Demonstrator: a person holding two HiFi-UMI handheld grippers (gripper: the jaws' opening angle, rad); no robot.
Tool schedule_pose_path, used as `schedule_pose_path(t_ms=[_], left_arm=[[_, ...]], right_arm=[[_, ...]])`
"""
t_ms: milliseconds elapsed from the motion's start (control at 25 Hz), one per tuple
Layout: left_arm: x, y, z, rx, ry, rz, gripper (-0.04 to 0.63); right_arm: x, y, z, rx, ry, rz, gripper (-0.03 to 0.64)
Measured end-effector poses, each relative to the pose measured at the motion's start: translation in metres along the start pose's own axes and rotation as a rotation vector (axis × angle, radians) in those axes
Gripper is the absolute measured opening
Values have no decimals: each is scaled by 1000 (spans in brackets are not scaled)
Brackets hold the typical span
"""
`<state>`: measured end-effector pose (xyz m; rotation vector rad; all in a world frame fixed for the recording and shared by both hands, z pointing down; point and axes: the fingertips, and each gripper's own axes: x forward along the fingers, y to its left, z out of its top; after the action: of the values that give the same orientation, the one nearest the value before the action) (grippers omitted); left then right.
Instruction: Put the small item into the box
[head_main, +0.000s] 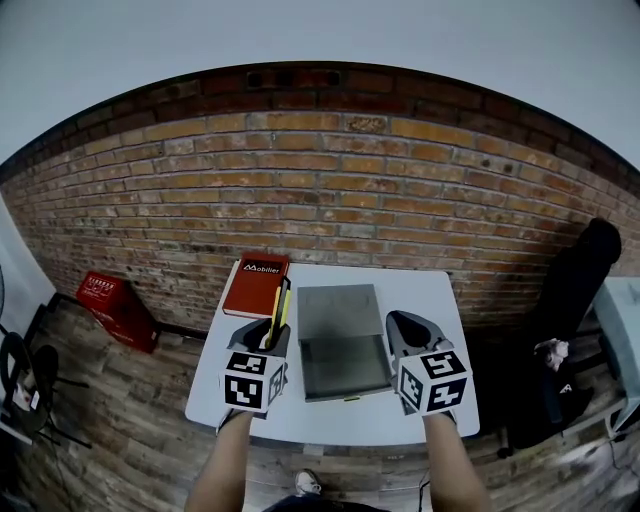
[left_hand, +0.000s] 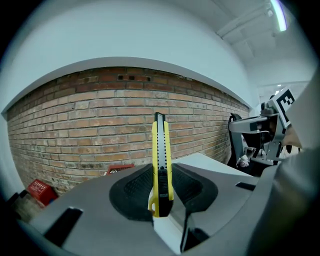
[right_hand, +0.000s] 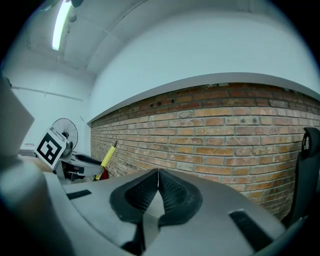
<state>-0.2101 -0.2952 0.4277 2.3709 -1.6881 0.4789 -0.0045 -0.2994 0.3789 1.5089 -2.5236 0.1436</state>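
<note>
Jaws: left gripper (left_hand: 162, 190) clamped on the yellow knife (left_hand: 161, 160), upright, just left of the grey box (head_main: 341, 350). Right gripper (right_hand: 158, 175) closed, empty. I'd carry it over the box, tilt flat, release low.

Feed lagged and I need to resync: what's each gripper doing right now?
Left gripper: shut on the yellow utility knife.
Right gripper: shut, nothing between its jaws.

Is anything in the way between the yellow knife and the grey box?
Nothing visible is. The left gripper holds the yellow knife up just left of the grey box. The red book lies behind, out of the way.
</note>
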Motion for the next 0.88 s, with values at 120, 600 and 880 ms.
schedule_pose_path(t_ms=[120, 600, 880], left_arm=[[10, 11, 3, 2, -2, -23, 130], [33, 20, 0, -1, 4, -91, 130], [42, 18, 4, 8, 1, -76, 130]], right_arm=[[11, 2, 2, -12, 6, -23, 20], [21, -3, 7, -13, 14, -95, 20], [28, -14, 9, -15, 4, -83, 20]])
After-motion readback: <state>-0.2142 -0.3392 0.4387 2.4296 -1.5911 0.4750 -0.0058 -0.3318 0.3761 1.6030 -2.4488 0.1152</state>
